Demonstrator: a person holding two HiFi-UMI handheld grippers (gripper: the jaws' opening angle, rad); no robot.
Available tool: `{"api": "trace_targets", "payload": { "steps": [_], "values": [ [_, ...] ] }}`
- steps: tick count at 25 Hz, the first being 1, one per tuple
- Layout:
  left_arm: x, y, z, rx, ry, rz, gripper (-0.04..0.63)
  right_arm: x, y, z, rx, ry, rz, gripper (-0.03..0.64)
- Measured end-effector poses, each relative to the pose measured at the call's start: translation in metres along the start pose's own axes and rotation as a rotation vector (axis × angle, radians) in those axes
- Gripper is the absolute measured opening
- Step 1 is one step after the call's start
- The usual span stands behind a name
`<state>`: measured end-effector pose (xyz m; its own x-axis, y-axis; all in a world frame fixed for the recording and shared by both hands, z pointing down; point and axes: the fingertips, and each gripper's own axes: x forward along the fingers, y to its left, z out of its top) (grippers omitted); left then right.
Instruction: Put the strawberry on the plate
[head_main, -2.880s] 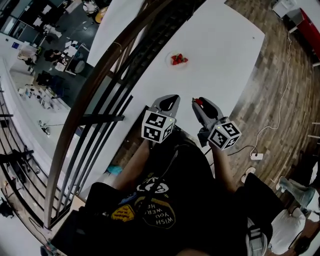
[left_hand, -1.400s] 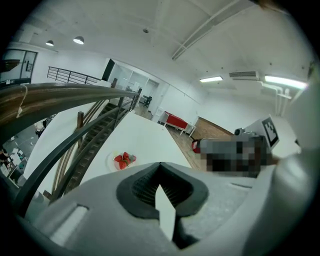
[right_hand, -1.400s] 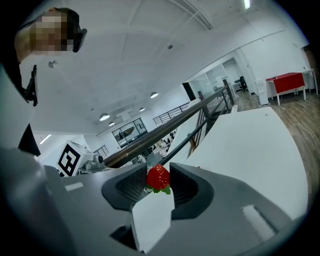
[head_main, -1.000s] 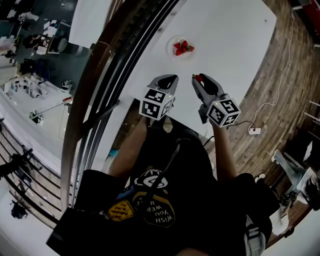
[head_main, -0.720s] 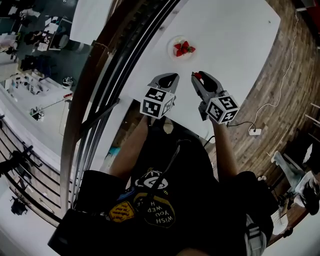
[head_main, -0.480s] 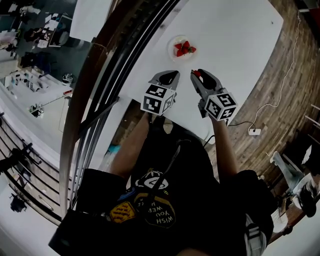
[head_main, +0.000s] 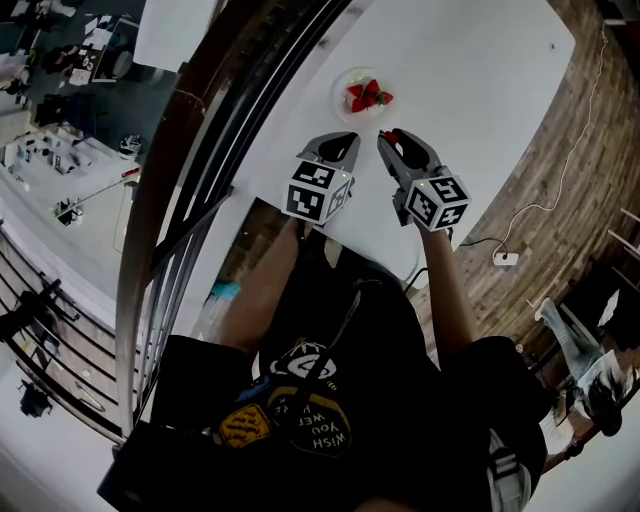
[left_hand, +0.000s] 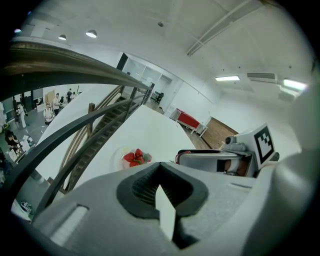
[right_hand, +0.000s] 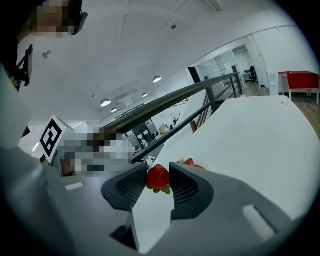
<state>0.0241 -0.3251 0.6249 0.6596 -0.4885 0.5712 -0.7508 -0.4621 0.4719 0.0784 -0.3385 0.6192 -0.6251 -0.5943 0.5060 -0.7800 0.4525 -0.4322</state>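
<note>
Right gripper (right_hand: 158, 173): my jaws are clamped on one strawberry (right_hand: 158, 178), a pad pressing each flank, green leaves at its lower end. In the head view this berry shows as a red spot at the jaw tips, over the white worktop (head_main: 450, 90) and clear of the plate (head_main: 343, 108).

Plate: it lies at 11 o'clock from my right jaws, near but apart from them. It carries a small cluster of strawberries (head_main: 367, 97).

Left gripper (head_main: 345, 141): it is at 9 o'clock of the right gripper, level with it and not touching. Its jaws are closed tip to tip with nothing between them. The plate lies at 12 o'clock from these jaws.

Railing (head_main: 190, 160): dark bars run along the worktop's edge at 9 o'clock.
</note>
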Motion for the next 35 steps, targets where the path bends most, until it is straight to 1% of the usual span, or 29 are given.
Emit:
{"api": "trace_targets", "payload": {
  "steps": [7, 14, 21, 26, 35],
  "values": [
    [0.014, 0.014, -0.009, -0.025, 0.018, 0.025, 0.003, 0.015, -0.015, -0.007, 0.008, 0.010, -0.010, 0.144],
    [0.019, 0.025, -0.013, -0.053, 0.026, 0.049, 0.003, 0.026, -0.020, -0.010, 0.018, 0.025, -0.010, 0.143],
    [0.031, 0.031, -0.019, -0.070, 0.040, 0.045, 0.003, 0.041, -0.028, -0.016, 0.017, 0.042, -0.009, 0.143],
    [0.036, 0.028, -0.022, -0.080, 0.043, 0.025, 0.003, 0.049, -0.033, -0.021, 0.015, 0.061, -0.012, 0.143],
    [0.050, 0.039, -0.029, -0.095, 0.068, 0.034, 0.003, 0.066, -0.047, -0.027, 0.004, 0.084, -0.027, 0.143]
  ]
}}
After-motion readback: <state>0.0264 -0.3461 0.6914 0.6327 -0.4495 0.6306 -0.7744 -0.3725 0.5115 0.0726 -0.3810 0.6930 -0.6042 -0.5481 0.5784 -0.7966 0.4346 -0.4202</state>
